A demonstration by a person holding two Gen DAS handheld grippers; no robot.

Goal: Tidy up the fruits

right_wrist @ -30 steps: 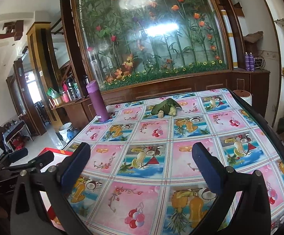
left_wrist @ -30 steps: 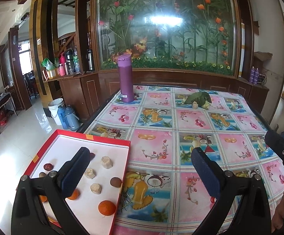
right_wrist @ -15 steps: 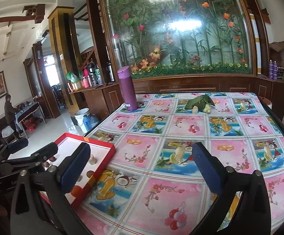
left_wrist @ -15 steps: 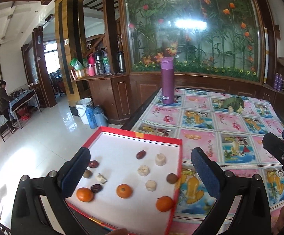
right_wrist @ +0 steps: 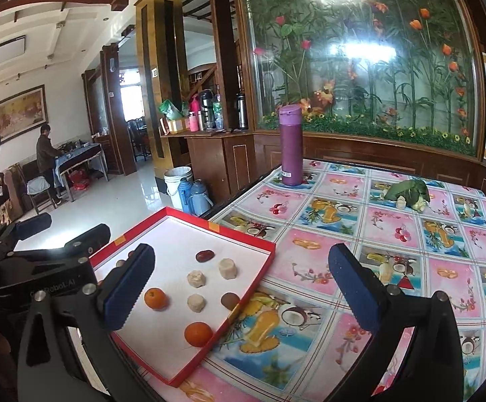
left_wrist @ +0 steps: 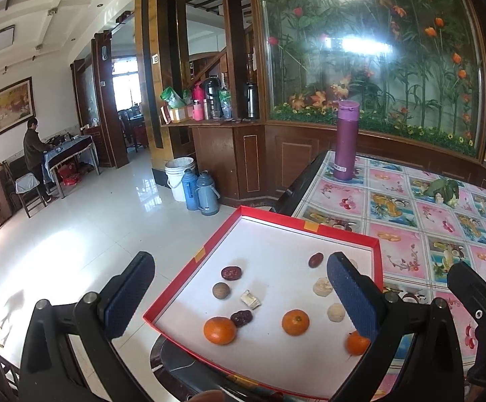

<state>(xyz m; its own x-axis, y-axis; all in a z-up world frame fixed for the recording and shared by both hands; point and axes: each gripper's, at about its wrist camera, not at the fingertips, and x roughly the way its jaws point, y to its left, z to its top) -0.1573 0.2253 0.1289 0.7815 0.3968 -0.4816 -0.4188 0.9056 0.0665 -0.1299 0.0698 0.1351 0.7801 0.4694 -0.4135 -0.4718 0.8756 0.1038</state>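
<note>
Scattered fruits [left_wrist: 295,322] (oranges, dates) in tray [left_wrist: 340,228]

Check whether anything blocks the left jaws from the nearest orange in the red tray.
Nothing visible does. The left gripper is open above the red tray, and the nearest orange lies uncovered beside a dark date.

In the right wrist view, the counter [right_wrist: 393,234] lies bare across the middle and right of the frame. A purple bottle [right_wrist: 291,145] stands upright at its far left corner, and a green leafy bundle [right_wrist: 409,192] lies toward the upper right. At lower left, the red-rimmed tray [right_wrist: 259,278] overhangs the counter's edge; small fruits lie scattered well apart on its white floor, with gaps between them.
</note>
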